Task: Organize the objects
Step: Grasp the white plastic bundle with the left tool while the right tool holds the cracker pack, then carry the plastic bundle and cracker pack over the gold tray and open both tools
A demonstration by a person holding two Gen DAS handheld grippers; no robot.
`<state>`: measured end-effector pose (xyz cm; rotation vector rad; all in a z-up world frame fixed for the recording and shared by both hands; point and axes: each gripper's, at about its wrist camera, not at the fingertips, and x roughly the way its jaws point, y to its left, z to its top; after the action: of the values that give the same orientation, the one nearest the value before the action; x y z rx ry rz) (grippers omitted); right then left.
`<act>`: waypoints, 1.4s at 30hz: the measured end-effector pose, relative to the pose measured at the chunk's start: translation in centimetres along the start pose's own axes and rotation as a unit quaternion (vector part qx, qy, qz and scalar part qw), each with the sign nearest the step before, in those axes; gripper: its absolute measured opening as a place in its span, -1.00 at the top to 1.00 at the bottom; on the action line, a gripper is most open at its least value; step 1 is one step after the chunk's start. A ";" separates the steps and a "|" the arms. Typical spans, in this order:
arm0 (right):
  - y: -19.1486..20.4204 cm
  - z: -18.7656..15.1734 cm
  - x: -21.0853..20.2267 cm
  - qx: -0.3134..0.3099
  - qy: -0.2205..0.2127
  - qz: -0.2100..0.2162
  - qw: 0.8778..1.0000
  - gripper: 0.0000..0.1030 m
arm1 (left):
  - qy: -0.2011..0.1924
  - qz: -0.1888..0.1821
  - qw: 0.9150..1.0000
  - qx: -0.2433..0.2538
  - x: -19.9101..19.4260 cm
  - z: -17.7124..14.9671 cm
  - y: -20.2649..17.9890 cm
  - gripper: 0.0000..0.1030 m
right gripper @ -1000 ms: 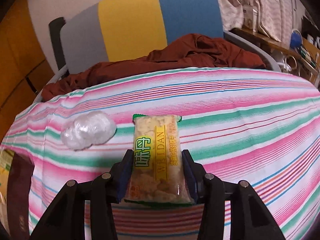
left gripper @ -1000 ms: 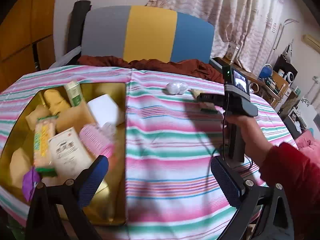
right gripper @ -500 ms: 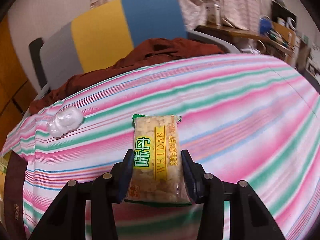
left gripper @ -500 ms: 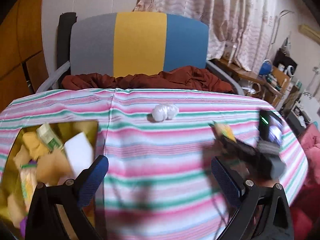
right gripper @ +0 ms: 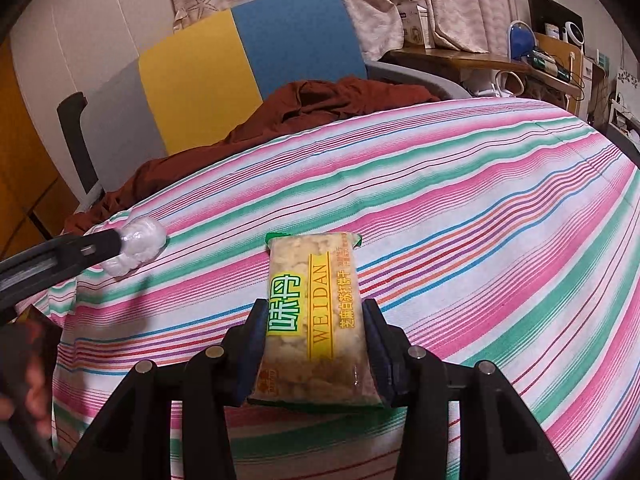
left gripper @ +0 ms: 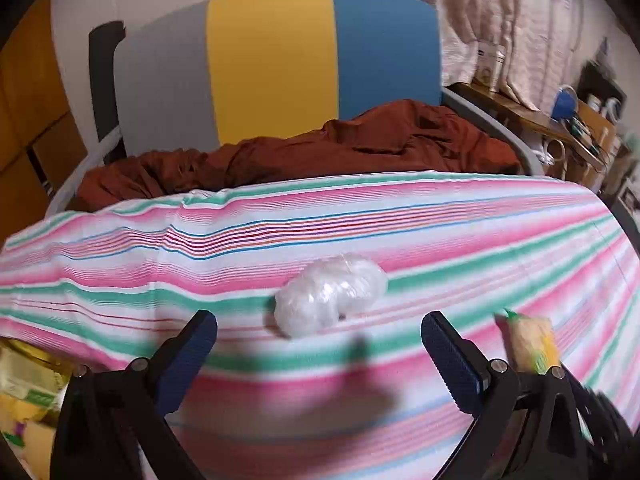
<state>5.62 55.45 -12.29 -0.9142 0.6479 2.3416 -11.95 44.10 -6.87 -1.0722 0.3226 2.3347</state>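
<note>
The right gripper (right gripper: 316, 344) pinches the WEIDAN cracker packet (right gripper: 314, 312) above the striped tablecloth (right gripper: 460, 208), while the spread, empty left gripper (left gripper: 320, 356) lines up on the clear plastic wad (left gripper: 330, 294) at its twelve o'clock, needing a slight advance before closing.

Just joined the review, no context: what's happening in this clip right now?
A person with a gripper in each hand is tidying items off a striped tablecloth. The right gripper is clamped on a packet of Weidan biscuits, held above the cloth. The left gripper is open, its jaws either side of a clear crumpled plastic bag lying on the cloth, not gripping it yet. A box of sorted items shows at the left edge.
</note>
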 end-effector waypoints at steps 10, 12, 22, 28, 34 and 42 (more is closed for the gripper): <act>-0.5 -0.1 0.0 0.012 -0.005 0.013 1.000 0.09 | -0.009 0.004 1.000 -0.022 3.6 -0.1 0.0 -0.37; -0.6 -0.1 0.0 0.015 -0.005 0.016 1.000 0.09 | 0.000 0.006 1.000 -0.025 4.2 -0.2 0.2 -0.04; -0.7 0.0 0.0 0.013 -0.007 0.015 1.000 0.09 | -0.036 0.002 0.999 -0.019 2.6 -1.1 0.3 0.29; -0.6 -0.1 0.0 0.011 -0.008 0.012 1.000 0.09 | -0.077 0.014 0.997 0.000 -0.2 -2.9 -0.3 0.29; -0.1 -0.1 -0.2 0.000 -0.011 -0.001 1.000 0.10 | -0.102 0.013 0.995 0.009 -3.4 -5.5 -0.4 0.29; 0.8 -0.7 -1.9 -0.020 -0.037 -0.019 0.999 0.10 | -0.116 -0.002 0.993 0.011 -6.6 -8.9 0.1 0.29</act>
<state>6.58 53.83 -11.23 -0.8461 0.5509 2.3509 -2.93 37.81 -7.67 -0.7793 0.2561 2.4158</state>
